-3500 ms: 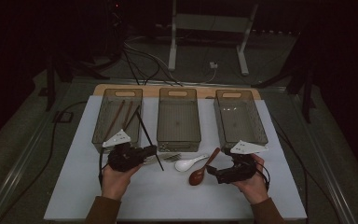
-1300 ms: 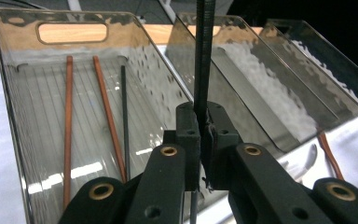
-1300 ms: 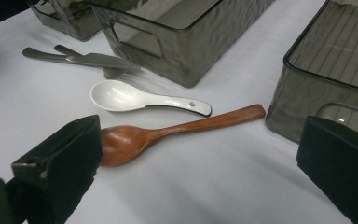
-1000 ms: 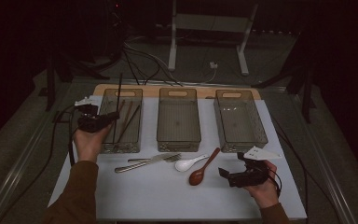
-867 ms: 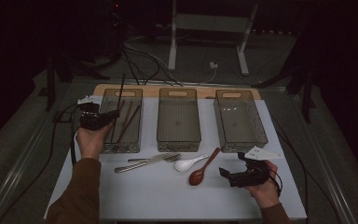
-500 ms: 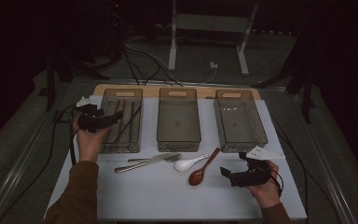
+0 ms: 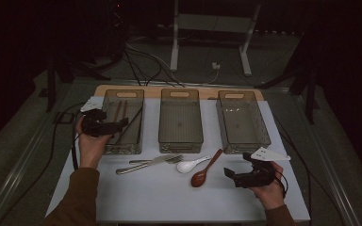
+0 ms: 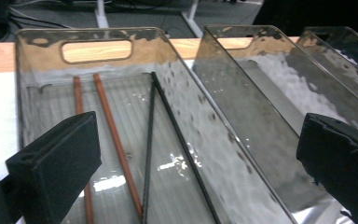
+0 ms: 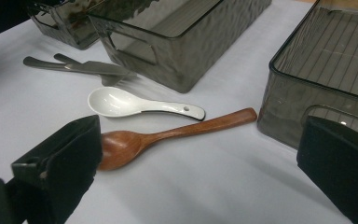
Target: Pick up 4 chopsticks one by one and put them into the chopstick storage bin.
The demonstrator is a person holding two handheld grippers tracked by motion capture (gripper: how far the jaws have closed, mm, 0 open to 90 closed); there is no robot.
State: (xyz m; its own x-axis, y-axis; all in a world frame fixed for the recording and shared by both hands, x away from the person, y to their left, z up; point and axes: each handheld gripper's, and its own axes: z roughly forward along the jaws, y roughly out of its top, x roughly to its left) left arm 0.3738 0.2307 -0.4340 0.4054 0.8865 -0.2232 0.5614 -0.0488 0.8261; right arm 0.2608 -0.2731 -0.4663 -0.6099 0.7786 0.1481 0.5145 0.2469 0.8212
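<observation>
Left gripper view shows our left claw (image 8: pixel 200 154) spread, just opened above the black chopsticks (image 8: pixel 168 140) dropped in the upper-left bin (image 8: pixel 42 42); next our spread right claw (image 9: pixel 196 168) must pinch the wooden spoon (image 9: pixel 168 135).

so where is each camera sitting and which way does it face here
High view: fixed above the person's side, looking forward and down on the table; both forearms and hands enter from the bottom, with the left gripper and right gripper.
Left gripper view: rides the left gripper, looking into the left bin at the chopsticks; its two open black jaws show.
Right gripper view: rides the right gripper, looking low across the table at the wooden spoon and white spoon; its open jaws show.
Shared: high and right gripper views both show the spoons.
</observation>
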